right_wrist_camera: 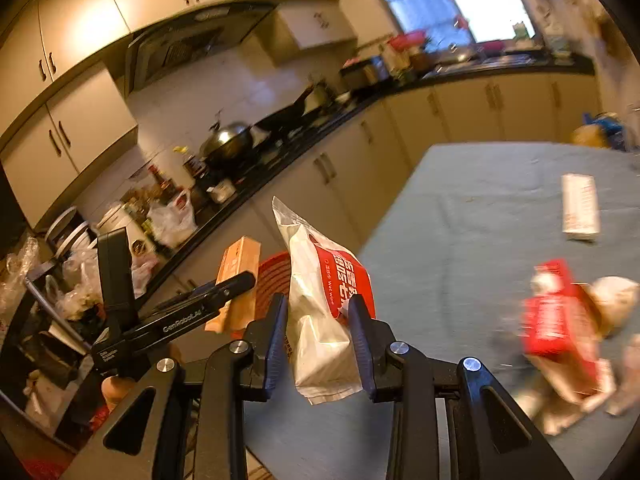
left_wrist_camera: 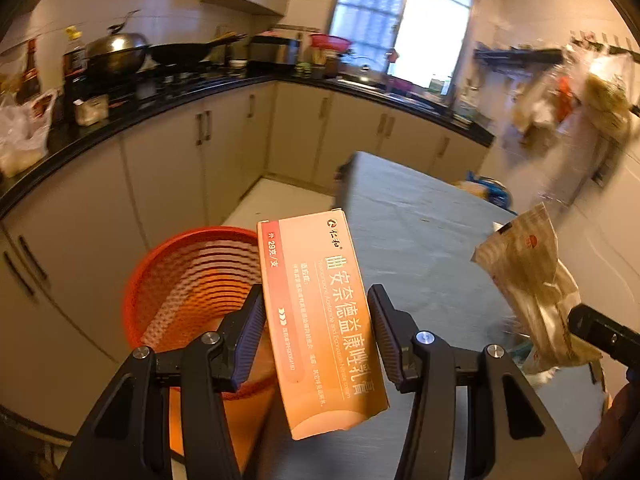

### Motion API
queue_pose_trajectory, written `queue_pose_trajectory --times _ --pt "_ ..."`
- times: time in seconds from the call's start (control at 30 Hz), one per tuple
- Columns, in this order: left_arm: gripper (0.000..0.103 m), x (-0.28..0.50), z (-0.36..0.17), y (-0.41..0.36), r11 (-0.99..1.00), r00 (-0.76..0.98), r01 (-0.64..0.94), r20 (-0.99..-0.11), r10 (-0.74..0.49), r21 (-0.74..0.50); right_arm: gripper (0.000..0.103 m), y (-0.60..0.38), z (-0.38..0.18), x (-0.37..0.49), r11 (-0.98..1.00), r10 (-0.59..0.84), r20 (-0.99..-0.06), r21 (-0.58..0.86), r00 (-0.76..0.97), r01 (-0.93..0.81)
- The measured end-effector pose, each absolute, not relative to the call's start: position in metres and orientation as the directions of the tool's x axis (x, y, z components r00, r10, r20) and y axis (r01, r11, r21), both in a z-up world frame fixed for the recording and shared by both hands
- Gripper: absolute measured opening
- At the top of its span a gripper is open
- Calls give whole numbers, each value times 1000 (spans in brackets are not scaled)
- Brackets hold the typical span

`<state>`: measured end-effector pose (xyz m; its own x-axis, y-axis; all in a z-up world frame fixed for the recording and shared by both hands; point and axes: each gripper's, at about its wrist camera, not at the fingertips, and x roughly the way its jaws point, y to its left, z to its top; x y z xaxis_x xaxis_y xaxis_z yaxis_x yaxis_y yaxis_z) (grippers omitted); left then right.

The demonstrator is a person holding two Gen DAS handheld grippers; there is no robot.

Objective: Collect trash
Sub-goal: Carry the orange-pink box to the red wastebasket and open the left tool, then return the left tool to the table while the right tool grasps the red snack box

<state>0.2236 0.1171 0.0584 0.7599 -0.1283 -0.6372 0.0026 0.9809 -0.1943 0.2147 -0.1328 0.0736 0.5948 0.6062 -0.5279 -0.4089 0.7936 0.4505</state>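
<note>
Orange medicine box (left_wrist_camera: 320,320) is clamped in the left gripper (left_wrist_camera: 318,332) by the red basket (left_wrist_camera: 160,280), wet-wipe packet (right_wrist_camera: 320,312) pinched by the right gripper (right_wrist_camera: 318,340).

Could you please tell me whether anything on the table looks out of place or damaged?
Yes: at the near right of the grey-clothed table, a crushed red cardboard box lies in crumpled pale wrappers. A white rectangular carton lies alone farther back.
</note>
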Motion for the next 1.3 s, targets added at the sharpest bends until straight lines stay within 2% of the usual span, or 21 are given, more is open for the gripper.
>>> queue_pose_trajectory --times 0.13,0.5,0.77,0.83,0.87,1.3 --pt "50 234 44 149 982 745 -55 -662 -82 -183 34 -94 59 241 770 638 -557 476 532 -425" --pt "50 269 -10 196 976 677 -123 -734 -51 -181 34 -5 11 316 715 698 -603 565 386 -410" --pt "50 274 -27 205 973 660 -142 -750 -42 -180 38 15 -28 345 741 669 -661 564 340 -364" --pt "51 273 -28 206 970 656 -147 -753 -51 -194 49 15 -28 345 744 667 -663 562 341 -362" --pt "51 272 -28 206 968 657 -149 -752 -55 -200 49 14 -28 344 743 668 -661 561 343 -365" --pt "57 243 13 171 970 717 -81 -689 -103 -228 50 -45 13 284 756 654 -600 511 461 -408"
